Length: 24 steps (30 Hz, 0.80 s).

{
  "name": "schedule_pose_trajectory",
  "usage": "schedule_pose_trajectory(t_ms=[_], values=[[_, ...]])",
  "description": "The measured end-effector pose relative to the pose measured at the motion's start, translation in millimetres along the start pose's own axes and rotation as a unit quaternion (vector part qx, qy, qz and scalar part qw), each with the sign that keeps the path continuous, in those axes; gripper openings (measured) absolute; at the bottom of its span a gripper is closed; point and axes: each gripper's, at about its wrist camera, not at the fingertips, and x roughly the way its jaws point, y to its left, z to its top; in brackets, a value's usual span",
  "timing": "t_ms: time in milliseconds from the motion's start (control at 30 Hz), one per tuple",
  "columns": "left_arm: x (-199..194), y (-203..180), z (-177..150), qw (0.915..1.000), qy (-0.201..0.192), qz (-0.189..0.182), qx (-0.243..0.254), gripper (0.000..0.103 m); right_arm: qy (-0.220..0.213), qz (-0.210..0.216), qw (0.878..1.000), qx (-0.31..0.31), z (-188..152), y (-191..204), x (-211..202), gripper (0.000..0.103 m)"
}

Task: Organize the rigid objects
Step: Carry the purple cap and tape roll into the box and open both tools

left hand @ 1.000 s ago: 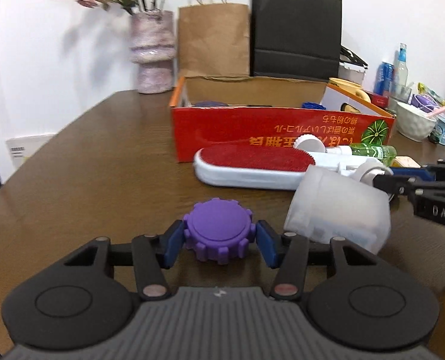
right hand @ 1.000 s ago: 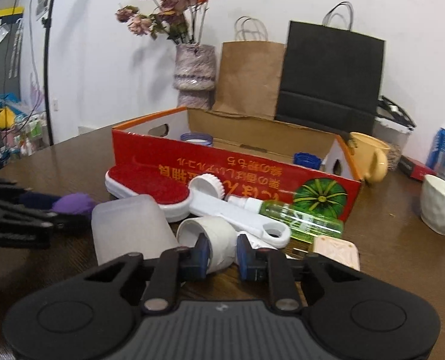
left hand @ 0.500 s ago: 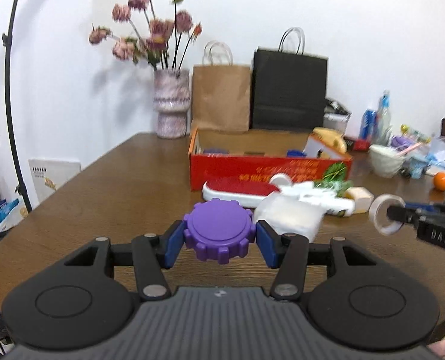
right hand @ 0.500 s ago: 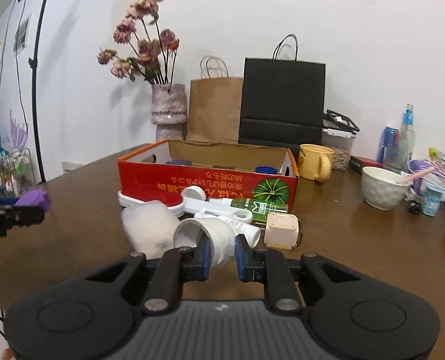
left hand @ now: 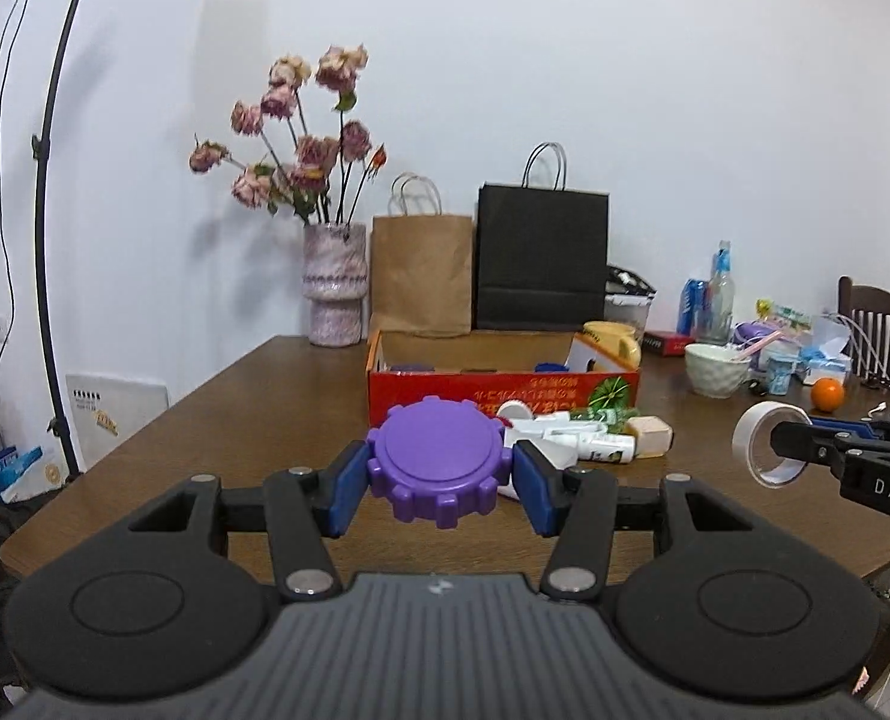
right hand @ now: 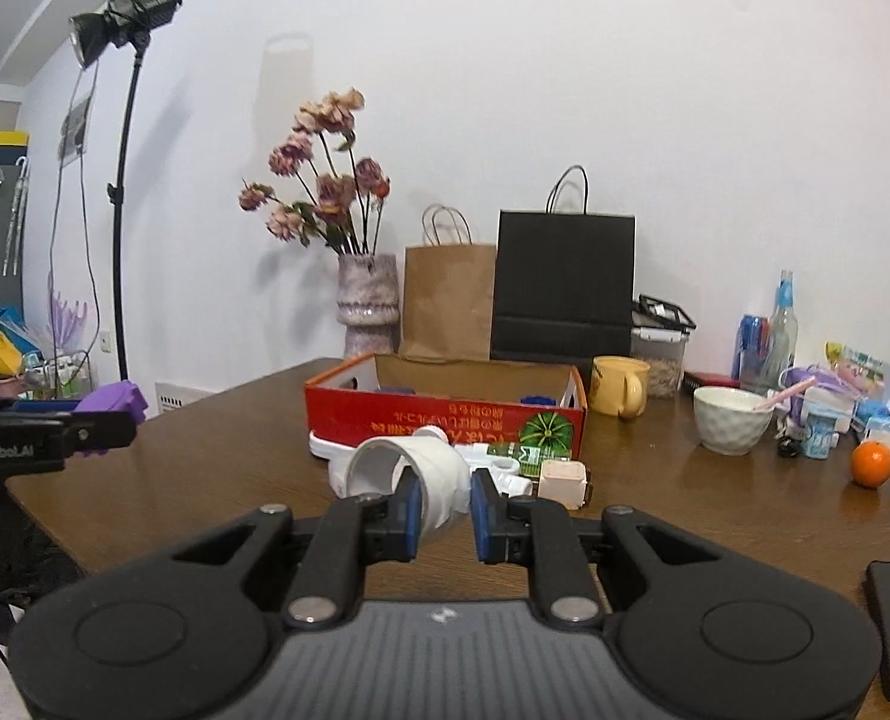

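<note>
Matt purple plastic toothed cap (left hand: pixel 437 468) between blue pads of left hand-held gripper (left hand: pixel 438 483); beyond, smooth dark brown wooden tabletop (left hand: pixel 252 408), glossy red cardboard box (left hand: pixel 493 399), matt brown paper bag (left hand: pixel 422 275).

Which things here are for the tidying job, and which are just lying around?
For the job:
- purple cap, in the left tongs
- white tape roll, in the right tongs
- red box
- white bottles before it

Just lying around:
- flower vase
- paper bags
- yellow mug
- bowl
- orange
</note>
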Motion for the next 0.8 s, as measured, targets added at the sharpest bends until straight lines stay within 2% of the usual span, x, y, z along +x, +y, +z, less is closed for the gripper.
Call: schedule_pose_trajectory(t_ms=[67, 200, 433, 633, 800], values=[[-5, -1, 0, 1.0000, -0.005, -0.002, 0.002, 0.053, -0.004, 0.000, 1.000, 0.000, 1, 1, -5, 0.007], [-1, -1, 0, 1.0000, -0.003, -0.001, 0.000, 0.053, -0.007, -0.002, 1.000, 0.004, -1, 0, -1, 0.006], [21, 2, 3, 1.0000, 0.009, 0.001, 0.000, 0.053, 0.021, -0.001, 1.000, 0.016, -9, -8, 32, 0.006], [65, 1, 14, 0.9998, 0.022, -0.002, 0.004, 0.053, 0.029, -0.002, 0.999, 0.018, 2, -23, 61, 0.006], [122, 13, 48, 0.9993, 0.029, -0.022, -0.009, 0.053, 0.027, 0.024, 0.999, 0.017, 45, -44, 100, 0.006]])
